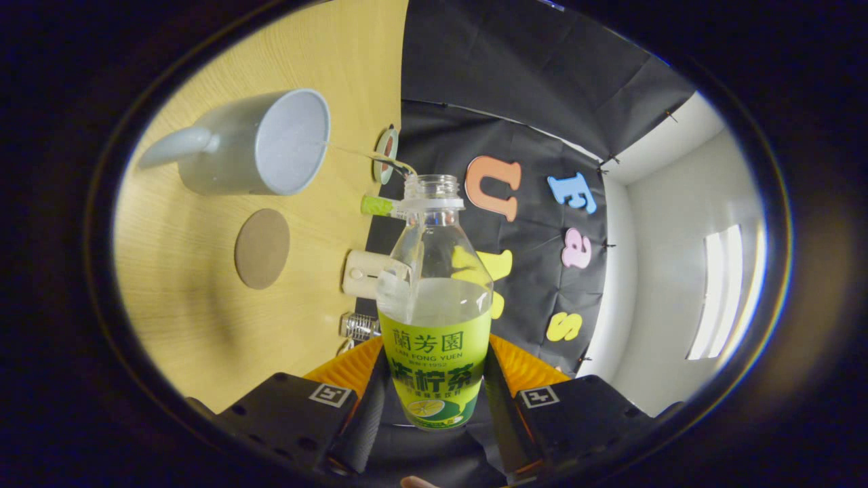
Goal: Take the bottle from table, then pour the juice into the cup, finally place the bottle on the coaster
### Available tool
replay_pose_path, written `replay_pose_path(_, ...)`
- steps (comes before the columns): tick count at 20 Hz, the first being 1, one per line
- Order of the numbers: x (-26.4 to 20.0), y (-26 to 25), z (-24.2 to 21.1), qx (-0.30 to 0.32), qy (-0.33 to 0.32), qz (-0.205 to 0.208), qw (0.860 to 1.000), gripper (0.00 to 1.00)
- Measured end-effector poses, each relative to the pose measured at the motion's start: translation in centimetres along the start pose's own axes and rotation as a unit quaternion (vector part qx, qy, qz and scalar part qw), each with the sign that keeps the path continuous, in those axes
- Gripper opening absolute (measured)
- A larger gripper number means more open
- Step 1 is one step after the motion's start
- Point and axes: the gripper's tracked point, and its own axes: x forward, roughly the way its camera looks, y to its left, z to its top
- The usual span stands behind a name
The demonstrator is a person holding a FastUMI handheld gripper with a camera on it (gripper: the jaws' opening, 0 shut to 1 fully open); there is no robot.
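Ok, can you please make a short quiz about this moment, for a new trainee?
1. True or false: the tongs are shut on the bottle.
2. Where does the thin stream from the bottle's mouth go? A) onto the coaster B) into the cup C) onto the bare table
3. Fill in: the bottle's mouth has no ___ on it.
Key: 1 true; 2 B; 3 cap.
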Motion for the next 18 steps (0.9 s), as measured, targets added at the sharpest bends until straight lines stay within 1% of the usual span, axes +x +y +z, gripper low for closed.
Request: replay_pose_path(18,-0.2,-2.4,-0.4,-0.025,0.0,-0.013,1.0,0.75)
